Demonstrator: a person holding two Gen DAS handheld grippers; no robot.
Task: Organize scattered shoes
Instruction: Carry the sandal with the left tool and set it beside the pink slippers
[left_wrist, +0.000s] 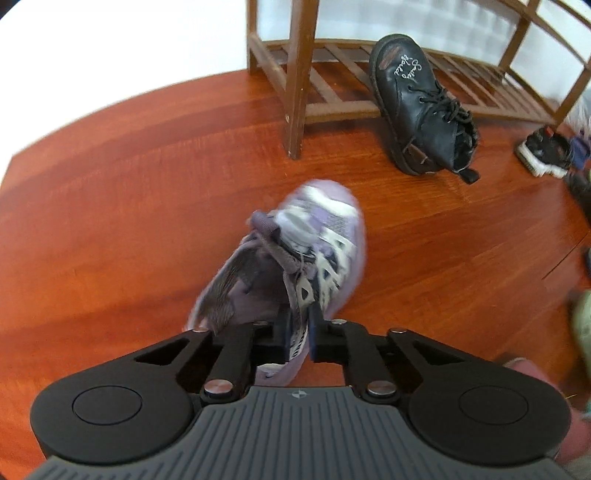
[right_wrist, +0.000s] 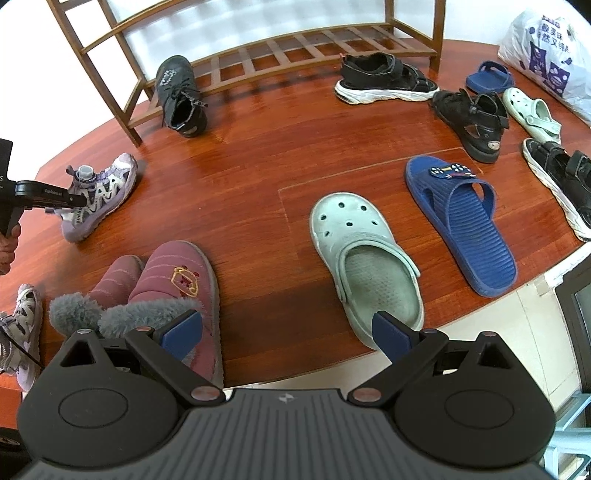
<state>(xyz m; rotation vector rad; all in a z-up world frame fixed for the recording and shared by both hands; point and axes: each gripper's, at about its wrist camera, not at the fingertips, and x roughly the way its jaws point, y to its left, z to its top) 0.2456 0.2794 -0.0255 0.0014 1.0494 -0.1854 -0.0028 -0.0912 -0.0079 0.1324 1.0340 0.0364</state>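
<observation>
Clamped in my left tool (left_wrist: 299, 334) was the collar edge of the lilac sneaker (left_wrist: 295, 258), the 2 fingers pinched together on thin mesh and strap beside the heel, with the toe pointing away toward the wooden rack (left_wrist: 295, 74). From the right view the same sneaker (right_wrist: 98, 195) sat low over the red-brown floor (right_wrist: 240, 177), toe tipped up; I could not tell whether its heel touched the boards. My right tool (right_wrist: 288, 332) hung wide apart over the floor with nothing in it, between the pink fur-trimmed slippers (right_wrist: 177, 288) and the pale green clog (right_wrist: 365, 266).

My worry was the grip: so little soft fabric was caught that the shoe's weight hung out ahead of the pads, so it could swivel or slide free on the way to the rack, and the blur on the toe suggested it was already swinging. A dangling toe could also catch the rack's front rail or knock the black boot (left_wrist: 424, 107), which lay half on the bottom slats with its heel on the floor.

As for feel, the sneaker was woven mesh with white rubbery overlays; the boot was creased, scuffed leather with laces; the clog was smooth moulded foam with holes; the blue slide (right_wrist: 461, 225) was ribbed rubber; the rack's slats were hard wood with open gaps
</observation>
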